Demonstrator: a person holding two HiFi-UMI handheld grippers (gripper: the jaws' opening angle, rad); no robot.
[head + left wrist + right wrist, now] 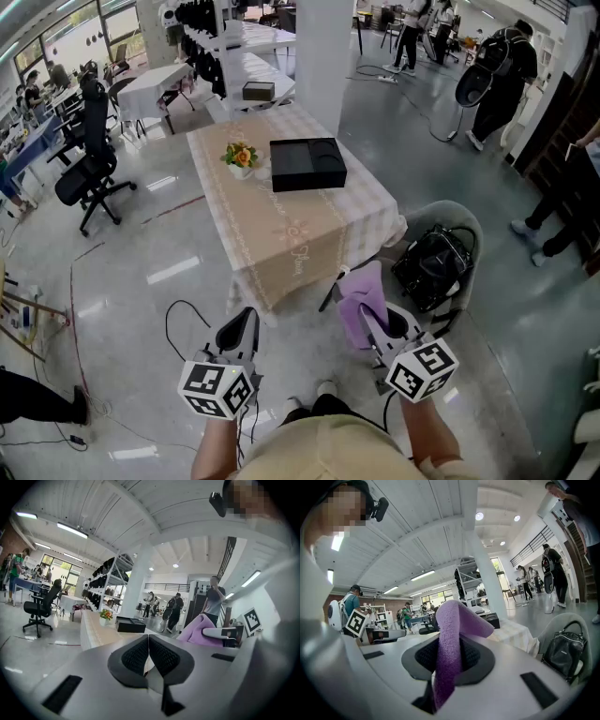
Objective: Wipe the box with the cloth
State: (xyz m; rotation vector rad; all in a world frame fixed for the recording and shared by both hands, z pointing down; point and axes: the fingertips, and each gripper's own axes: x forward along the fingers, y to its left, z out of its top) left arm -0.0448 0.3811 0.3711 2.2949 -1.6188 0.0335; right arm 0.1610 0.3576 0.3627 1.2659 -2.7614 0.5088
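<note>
right hand-held gripper (366,323) clamping cloth (362,292), left (246,321) closed

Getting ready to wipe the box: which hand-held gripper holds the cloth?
The right hand-held gripper: its jaws are shut on the purple cloth. The left hand-held gripper is shut with nothing between its jaws.

- I see a table (300,234) at twelve o'clock, covered to its edges in pale checked fabric.
- A flat black box (307,164) lies on it, toward one o'clock from the table's middle.
- A small pot of orange and yellow flowers (241,157) stands just beside the box, at its nine o'clock.
- The glossy grey floor (169,244) carries the table, and a black office chair (89,173) at ten o'clock.
</note>
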